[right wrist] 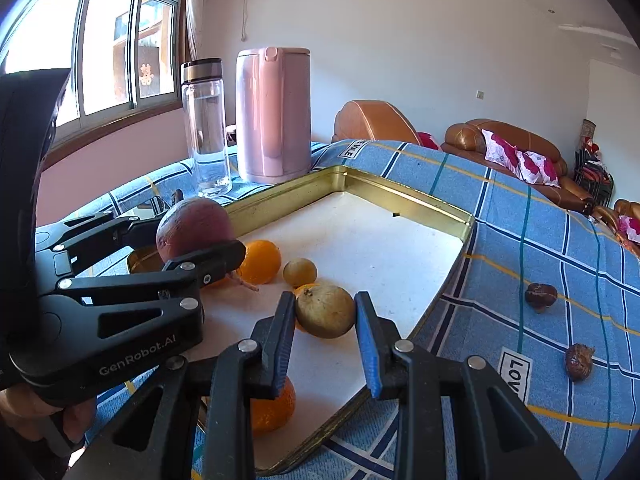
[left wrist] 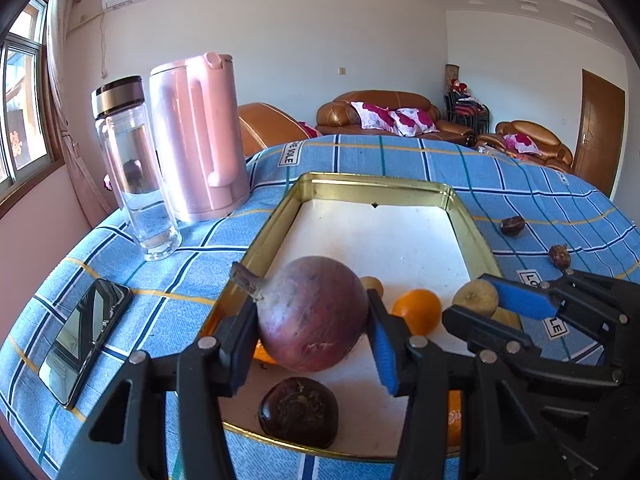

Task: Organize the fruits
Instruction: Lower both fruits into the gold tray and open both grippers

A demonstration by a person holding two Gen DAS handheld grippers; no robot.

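Orange [right wrist: 272,408] half hidden behind right tool [right wrist: 325,334].

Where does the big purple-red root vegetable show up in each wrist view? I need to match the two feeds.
Left wrist: purple-red root vegetable at lower centre, between the left gripper fingers, over the gold-rimmed tray.
Right wrist: same vegetable at left of centre, held by the left gripper above the tray's left edge.
Shared landmark: pink kettle, behind the tray in both.

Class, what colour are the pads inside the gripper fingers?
Blue pads, clearest in the right wrist view.
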